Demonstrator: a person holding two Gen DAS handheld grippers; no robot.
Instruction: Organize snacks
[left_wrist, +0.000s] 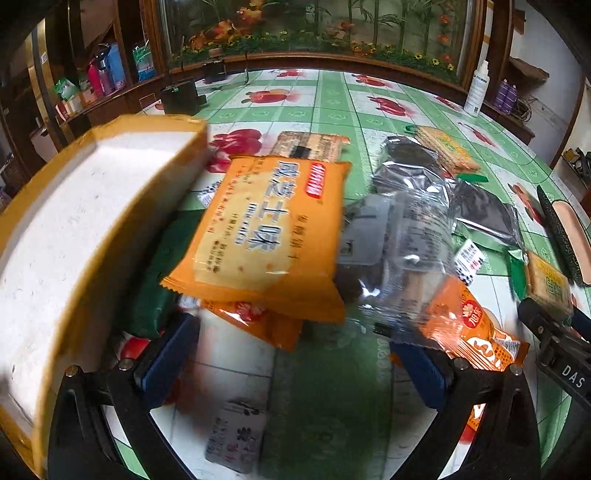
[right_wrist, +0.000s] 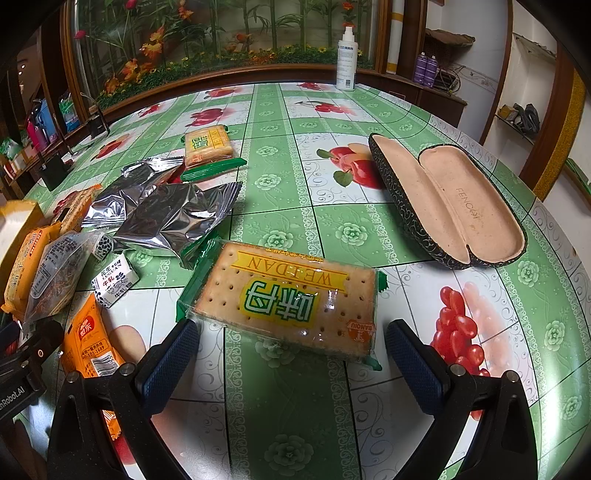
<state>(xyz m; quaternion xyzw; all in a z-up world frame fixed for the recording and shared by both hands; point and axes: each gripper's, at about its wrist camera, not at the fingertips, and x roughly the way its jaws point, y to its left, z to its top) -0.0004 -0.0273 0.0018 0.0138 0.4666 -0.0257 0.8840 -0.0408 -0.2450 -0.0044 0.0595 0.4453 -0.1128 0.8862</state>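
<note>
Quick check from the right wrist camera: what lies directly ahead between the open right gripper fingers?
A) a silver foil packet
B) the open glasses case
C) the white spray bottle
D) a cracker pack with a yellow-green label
D: the cracker pack lies flat on the tablecloth just ahead of the open right gripper, untouched by its fingers.

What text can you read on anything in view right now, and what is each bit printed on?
"WEIDAN": cracker pack, yellow banner.
"BANQIU": same pack, small corner badge.
"FENCOI", last letter unsure: glasses case lining.
"LUGUAN": small white candy.
"DAS": black rig part, cut off at the edge.
Orange packs, spray bottle: print too blurred or small to read.
</note>
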